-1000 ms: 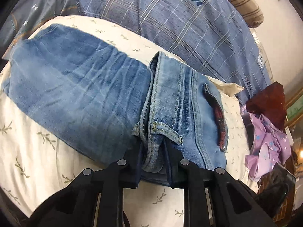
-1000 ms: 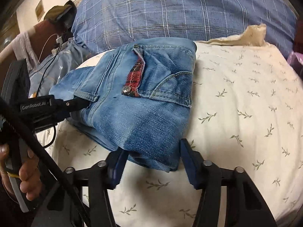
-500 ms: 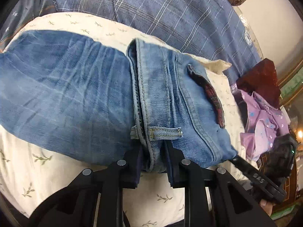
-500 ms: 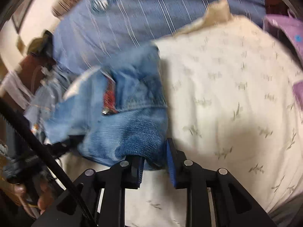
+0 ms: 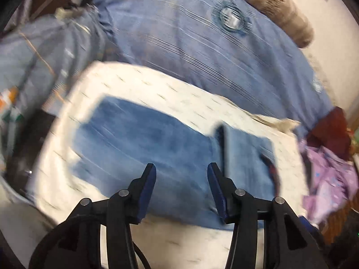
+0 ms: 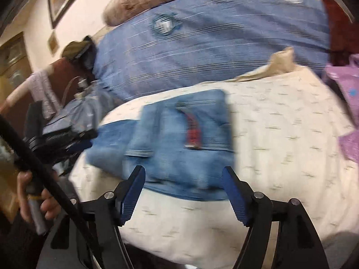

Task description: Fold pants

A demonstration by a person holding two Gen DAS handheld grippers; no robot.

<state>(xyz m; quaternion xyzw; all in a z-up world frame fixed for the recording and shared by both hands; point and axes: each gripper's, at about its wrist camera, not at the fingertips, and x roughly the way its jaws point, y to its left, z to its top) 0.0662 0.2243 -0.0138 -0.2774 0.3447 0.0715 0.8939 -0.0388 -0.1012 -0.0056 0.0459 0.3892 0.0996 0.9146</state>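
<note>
Now we see both tools, left point(image 5: 181, 170) and right point(image 6: 183, 172), just opened and spread above the folded jeans point(image 6: 179, 139) on the bed point(image 6: 280, 145), gripping nothing.

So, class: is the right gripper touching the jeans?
Apart: in the right wrist view the right gripper stands open, and the jeans lie beyond its fingertips.

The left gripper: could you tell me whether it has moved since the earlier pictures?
Yes. The left gripper has pulled back from the jeans, its jaws just opening and empty.
</note>
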